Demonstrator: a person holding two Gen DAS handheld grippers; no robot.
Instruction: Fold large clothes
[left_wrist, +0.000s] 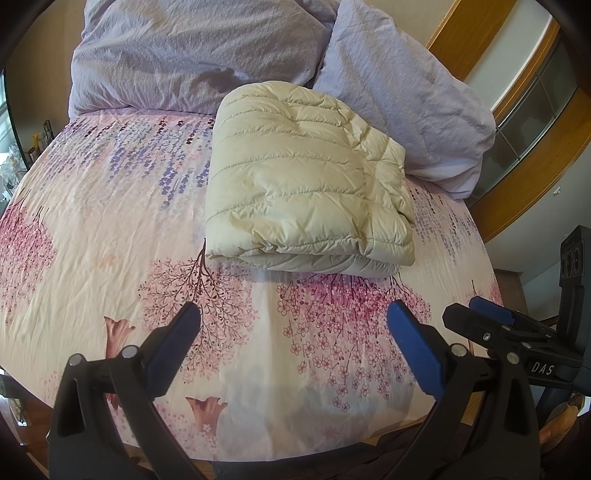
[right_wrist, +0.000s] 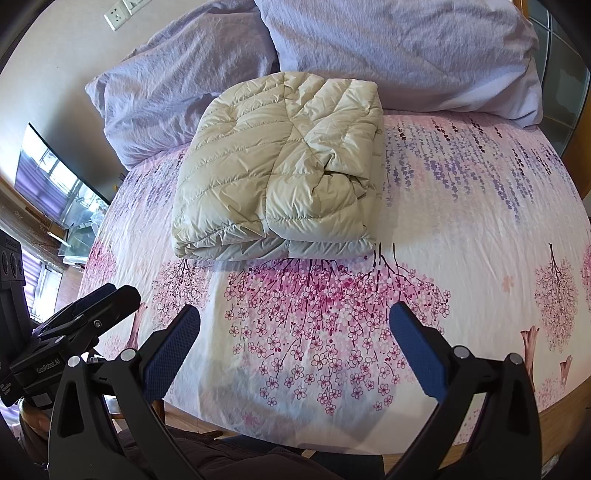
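cream quilted jacket (left_wrist: 306, 177) lies folded into a thick bundle mid-bed, just short of the pillows (left_wrist: 402, 92) at the head edge. my left gripper (left_wrist: 295, 332) and right gripper (right_wrist: 295, 332) hang released, empty, near the foot edge. folding looks done to me.

"DAS" in white letters on the right gripper (left_wrist: 480, 314) body, left wrist view; "GenRobot.AI" on the left gripper (right_wrist: 107, 295) body, right wrist view
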